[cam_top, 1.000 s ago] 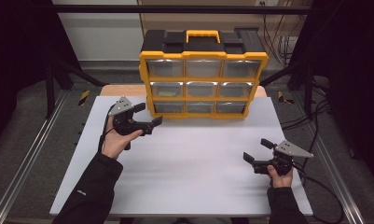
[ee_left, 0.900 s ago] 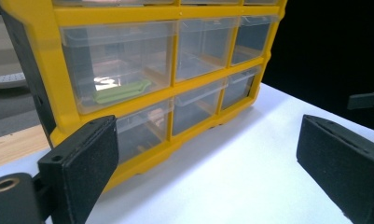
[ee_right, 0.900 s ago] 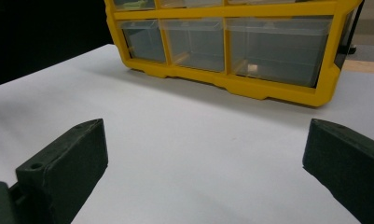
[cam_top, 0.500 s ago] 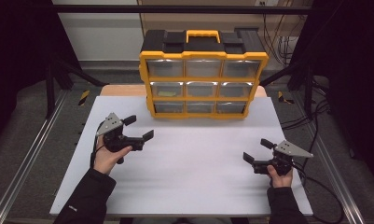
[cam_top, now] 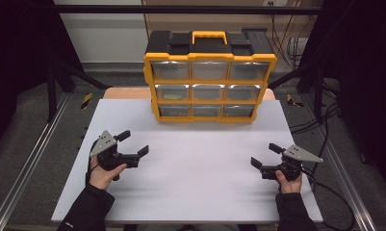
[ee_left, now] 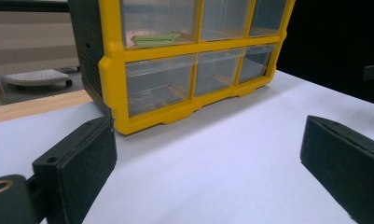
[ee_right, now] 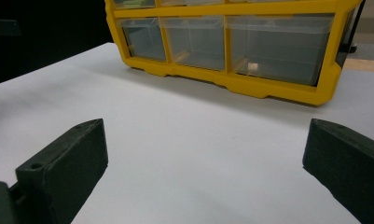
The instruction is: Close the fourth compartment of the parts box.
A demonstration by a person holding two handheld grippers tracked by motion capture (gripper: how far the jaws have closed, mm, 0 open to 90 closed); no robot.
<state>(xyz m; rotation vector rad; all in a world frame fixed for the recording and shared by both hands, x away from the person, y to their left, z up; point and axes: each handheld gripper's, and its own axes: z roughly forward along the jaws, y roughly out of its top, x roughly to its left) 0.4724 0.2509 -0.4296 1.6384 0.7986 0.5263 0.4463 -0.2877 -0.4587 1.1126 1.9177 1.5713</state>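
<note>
The yellow-framed plastic drawer cabinet with 9 clear drawers and a black top [cam_top: 210, 77] stands at the 12 o'clock end of the white table sheet [cam_top: 195, 192], well apart from both tools. The left gripper [cam_top: 133, 144] sits at about 8 o'clock with its jaws spread apart and nothing between them; the right gripper [cam_top: 263, 155] sits at about 4 o'clock, jaws likewise apart and empty.

The likely trouble is the reach: a jaw closing on a smooth clear drawer front could slip off, or a hard pull could drag or tip the whole cabinet, since nothing seems to brace it. From the left gripper, the cabinet lies toward 1 o'clock; from the right, toward 11 o'clock. A flat green item [ee_left: 154, 38] rests in the middle-row left drawer.
</note>
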